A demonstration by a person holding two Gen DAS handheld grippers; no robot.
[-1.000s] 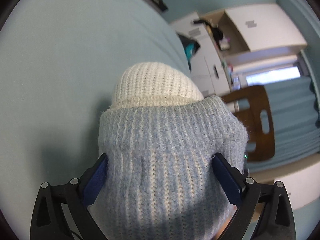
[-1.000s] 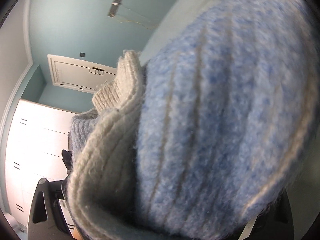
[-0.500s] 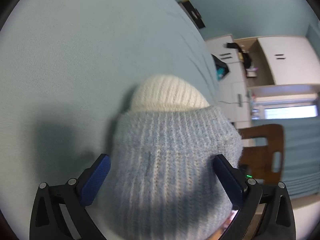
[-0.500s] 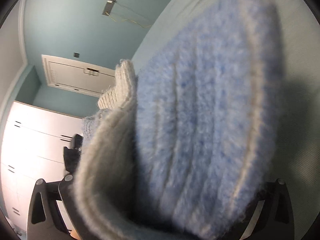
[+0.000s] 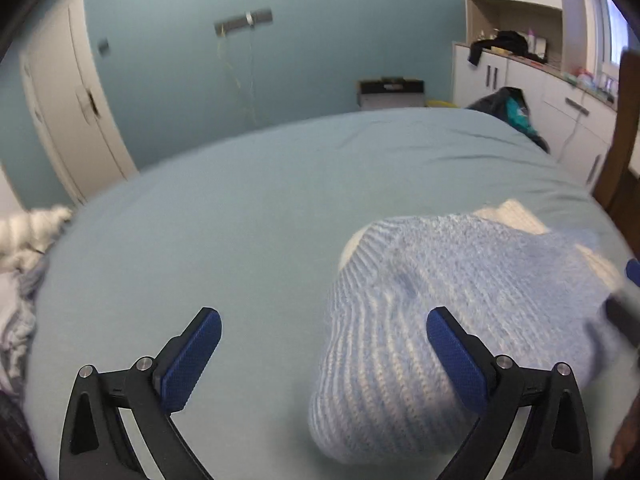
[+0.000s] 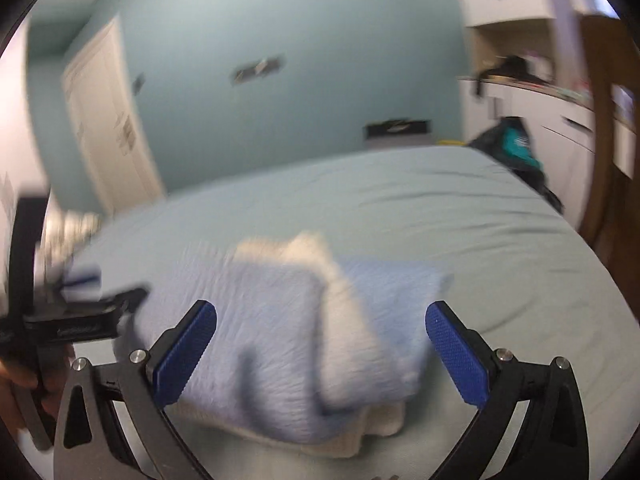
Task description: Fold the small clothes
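Item: knitted garment (image 5: 460, 320), pale blue with cream trim, folded into a thick bundle. It is lying on the bed (image 5: 260, 200), toward the near right edge as the left wrist view is showing it.

Left gripper (image 5: 324, 344): jaws standing wide apart, gripping nothing. The bundle is sitting to the right of its centre line; the right pad is overlapping the knit in the picture, the left pad is hanging over bare sheet.

Right gripper (image 6: 320, 336): jaws likewise wide apart, empty. The bundle (image 6: 300, 332) is lying squarely between and just ahead of its pads, long axis running left to right across the opening. The cream edge is showing underneath at the near side.

Judgement: the right gripper is sitting nearer and better centred for any further handling; the left would need shifting rightward. The fold is looking largely done.

Other: loose pile of laundry (image 5: 24, 264) at the bed's left edge; dark clothing (image 5: 516, 116) at the far right corner. The right wrist view is blurring.
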